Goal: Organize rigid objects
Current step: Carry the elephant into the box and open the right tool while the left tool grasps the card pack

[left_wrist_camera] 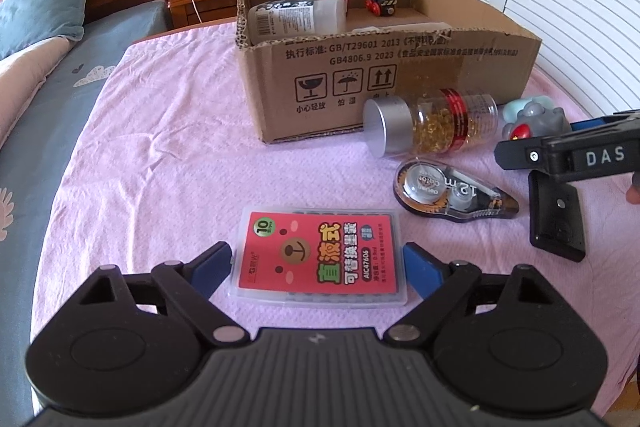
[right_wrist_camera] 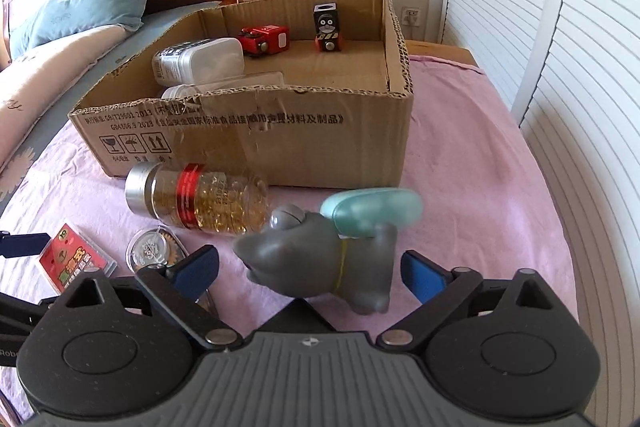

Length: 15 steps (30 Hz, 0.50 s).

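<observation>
Box [right_wrist_camera: 256, 143]: open carton on the pink cloth [left_wrist_camera: 160, 155], 12 o'clock of both grippers, already holding 2 bottles and 2 toy cars, so it reads as the collecting bin.

Left gripper [left_wrist_camera: 318, 265]: jaws straddle the refill case [left_wrist_camera: 320, 259], pads at its edges; grip not certain.

Right gripper [right_wrist_camera: 310, 269]: wide, around the grey toy [right_wrist_camera: 316, 259], not pressing.

Capsule jar [right_wrist_camera: 200, 201] and tape [left_wrist_camera: 452, 193]: loose, awaiting transfer.
</observation>
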Available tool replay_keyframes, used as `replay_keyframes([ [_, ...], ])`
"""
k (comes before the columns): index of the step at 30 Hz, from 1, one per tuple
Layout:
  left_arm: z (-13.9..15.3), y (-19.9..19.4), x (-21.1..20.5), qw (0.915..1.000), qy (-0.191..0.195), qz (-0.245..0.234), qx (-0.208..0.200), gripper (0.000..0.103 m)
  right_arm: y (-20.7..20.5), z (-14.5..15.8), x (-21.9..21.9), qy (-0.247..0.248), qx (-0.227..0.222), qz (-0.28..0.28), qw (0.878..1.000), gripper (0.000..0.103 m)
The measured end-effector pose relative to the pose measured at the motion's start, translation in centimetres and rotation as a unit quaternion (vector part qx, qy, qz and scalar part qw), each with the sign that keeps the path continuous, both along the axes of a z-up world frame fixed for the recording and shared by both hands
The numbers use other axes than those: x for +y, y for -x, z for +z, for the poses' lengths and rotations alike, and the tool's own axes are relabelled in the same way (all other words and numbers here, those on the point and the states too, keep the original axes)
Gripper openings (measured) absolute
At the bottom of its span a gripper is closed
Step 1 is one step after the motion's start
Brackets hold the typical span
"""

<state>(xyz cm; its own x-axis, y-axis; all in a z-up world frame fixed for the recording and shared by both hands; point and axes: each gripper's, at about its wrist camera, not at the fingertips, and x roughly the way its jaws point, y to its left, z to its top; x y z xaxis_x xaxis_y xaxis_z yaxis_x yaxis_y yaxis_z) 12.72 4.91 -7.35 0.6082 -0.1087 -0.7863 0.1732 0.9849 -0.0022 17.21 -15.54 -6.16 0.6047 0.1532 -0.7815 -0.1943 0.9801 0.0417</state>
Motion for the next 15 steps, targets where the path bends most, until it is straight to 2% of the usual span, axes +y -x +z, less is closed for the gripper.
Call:
replay_keyframes([
  [5,0.04,-0.09,-0.12,1.0,-0.007,-0.003,-0.005,0.091,-0.13,0.02,0.28,0.011,0.006,-0.007,1.0,0.08],
  [15,0.56,0.01,0.53,0.9996,-0.014,-0.023,0.001,0.09,0.72,0.54,-0.14,0.015,0.013,0.018,1.0,0.077],
])
